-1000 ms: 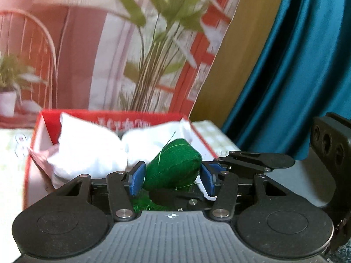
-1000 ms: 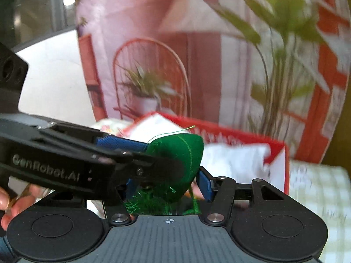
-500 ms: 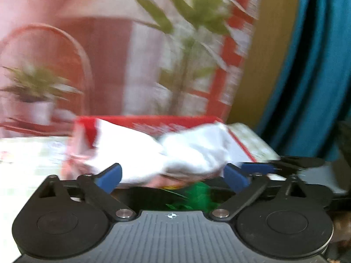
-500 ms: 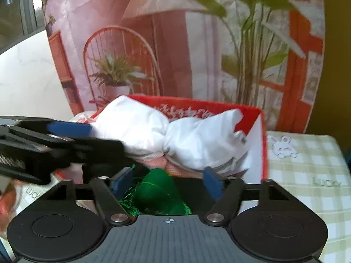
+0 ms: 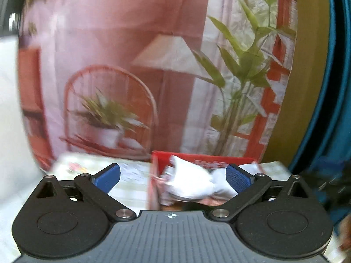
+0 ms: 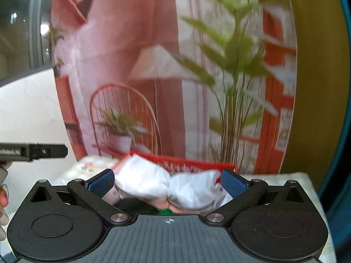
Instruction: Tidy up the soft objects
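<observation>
A: Backdrop?
B: One printed cloth backdrop point(image 5: 136, 70), filling the upper frame in both views: chair, potted plant, lamp, tall green stems. Teal curtain point(image 5: 329, 118) at the right edge.

A: Surface?
B: One surface point(image 5: 131, 182) under a pale checked cloth, lower middle of the left wrist view.

A: Container?
B: One red box point(image 6: 197, 164), lower centre of the right wrist view, standing on the surface.

A: Contents?
B: White soft bundles point(image 6: 166, 186), two lobes, heaped in the box above its rim. A sliver of green soft thing point(image 6: 164, 211) shows just below them, at the bottom centre; whether it lies in the box cannot be told.

A: Tongs?
B: Left tongs point(image 5: 173, 175): blue pads spread fully wide, gripping nothing. Right tongs point(image 6: 167, 183): jaws opening, now wide, nothing pressed between them; the bundles sit beyond.

A: Smallest?
B: Fingertips of a hand point(image 6: 3, 197), left edge of the right wrist view.
</observation>
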`<act>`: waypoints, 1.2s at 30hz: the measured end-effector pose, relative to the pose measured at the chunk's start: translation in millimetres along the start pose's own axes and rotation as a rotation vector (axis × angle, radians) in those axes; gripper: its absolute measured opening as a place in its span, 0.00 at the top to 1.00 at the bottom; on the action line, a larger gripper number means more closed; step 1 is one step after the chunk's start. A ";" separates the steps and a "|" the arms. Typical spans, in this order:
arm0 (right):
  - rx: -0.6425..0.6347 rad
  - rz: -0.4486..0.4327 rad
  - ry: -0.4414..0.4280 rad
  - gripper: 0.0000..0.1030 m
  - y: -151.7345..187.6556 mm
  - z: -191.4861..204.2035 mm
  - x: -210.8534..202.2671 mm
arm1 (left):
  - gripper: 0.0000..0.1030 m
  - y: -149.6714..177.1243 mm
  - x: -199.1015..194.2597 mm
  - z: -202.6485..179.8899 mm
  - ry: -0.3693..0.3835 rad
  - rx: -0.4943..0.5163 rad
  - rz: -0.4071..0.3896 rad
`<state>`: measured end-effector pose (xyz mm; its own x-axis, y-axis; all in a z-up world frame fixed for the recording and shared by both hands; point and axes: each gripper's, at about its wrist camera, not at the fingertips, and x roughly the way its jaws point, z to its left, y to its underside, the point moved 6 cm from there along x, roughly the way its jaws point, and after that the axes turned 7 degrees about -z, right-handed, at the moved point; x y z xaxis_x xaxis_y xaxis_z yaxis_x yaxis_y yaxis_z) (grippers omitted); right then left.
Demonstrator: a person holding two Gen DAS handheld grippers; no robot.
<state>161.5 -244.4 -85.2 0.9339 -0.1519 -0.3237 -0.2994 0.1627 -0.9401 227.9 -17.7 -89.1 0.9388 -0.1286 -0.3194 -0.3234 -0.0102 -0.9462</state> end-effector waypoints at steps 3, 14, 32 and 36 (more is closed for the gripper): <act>-0.008 -0.046 0.022 0.00 -18.8 8.0 -25.8 | 0.00 -12.3 -28.6 -3.6 -0.015 0.062 -0.040; -0.035 -0.152 0.108 0.00 -55.8 31.6 -101.0 | 0.00 -43.8 -122.9 -4.0 -0.030 0.019 -0.137; 0.009 -0.149 0.136 0.00 -46.2 32.7 -129.7 | 0.00 -38.5 -142.4 -11.2 -0.104 0.080 -0.176; 0.010 -0.148 0.140 0.00 -46.3 31.2 -130.2 | 0.00 -38.2 -142.2 -10.2 -0.101 0.081 -0.173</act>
<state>59.9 -201.7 3.8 0.9309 -0.3090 -0.1946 -0.1585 0.1382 -0.9776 105.5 -9.1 -7.0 0.9879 -0.0315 -0.1519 -0.1500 0.0566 -0.9871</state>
